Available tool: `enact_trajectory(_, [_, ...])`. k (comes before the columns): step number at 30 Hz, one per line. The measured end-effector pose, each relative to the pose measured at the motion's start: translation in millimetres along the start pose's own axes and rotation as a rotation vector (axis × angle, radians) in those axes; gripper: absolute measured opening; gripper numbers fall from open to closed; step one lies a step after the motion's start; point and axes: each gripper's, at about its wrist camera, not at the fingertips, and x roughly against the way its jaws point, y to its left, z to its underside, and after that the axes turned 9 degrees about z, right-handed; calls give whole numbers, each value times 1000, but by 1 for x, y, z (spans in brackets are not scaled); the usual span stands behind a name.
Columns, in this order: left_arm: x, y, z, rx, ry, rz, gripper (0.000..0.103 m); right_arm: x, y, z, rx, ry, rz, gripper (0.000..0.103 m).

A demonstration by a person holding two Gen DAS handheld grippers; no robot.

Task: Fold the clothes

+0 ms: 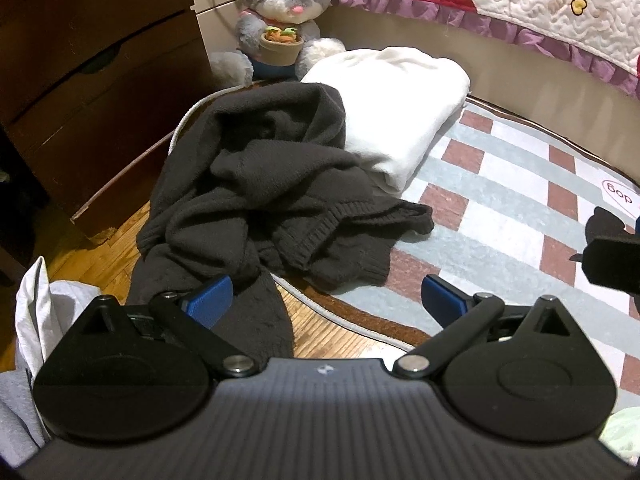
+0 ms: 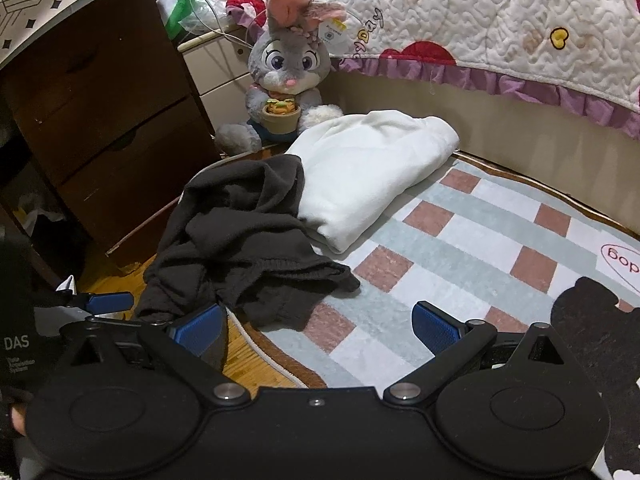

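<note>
Both grippers, left (image 1: 326, 300) and right (image 2: 318, 326), gape wide and empty over a crumpled dark sweater (image 1: 256, 184) beside a folded white garment (image 1: 396, 112).

Both wrist views look forward and down from low over the rug (image 1: 500, 184), the left nearer the dark sweater (image 1: 256, 184). Both share the sweater, the white garment (image 2: 360, 176) and the plush rabbit (image 2: 286, 92).

On the rug (image 2: 460, 216) a white oval holds the word "dog" in red, seen upside down. The quilt (image 2: 500, 12) carries pale letters that read "Day"; the letters before them are unclear. A black casing (image 2: 18, 354) at the left edge reads "DAS"; the small lines below are unreadable.
</note>
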Motion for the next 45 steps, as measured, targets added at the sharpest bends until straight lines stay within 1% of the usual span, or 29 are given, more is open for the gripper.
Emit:
enact_trajectory(9, [0, -2, -1, -9, -6, -7, 102, 2, 0, 1, 15, -20, 15, 103])
enact_trajectory(14, [0, -2, -1, -12, -3, -18, 102, 4, -4, 3, -17, -51, -28, 103])
enact_trajectory(17, [1, -2, -1, -17, -5, -26, 102, 3, -4, 4, -24, -54, -43, 103])
enact_trajectory(31, [-1, -3, -1, -21, 6, -13, 102, 2, -4, 7, -3, -53, 8, 103])
enact_trajectory(45, [-10, -3, 2, -19, 32, -4, 103, 2, 1, 9, 19, -45, 30, 103])
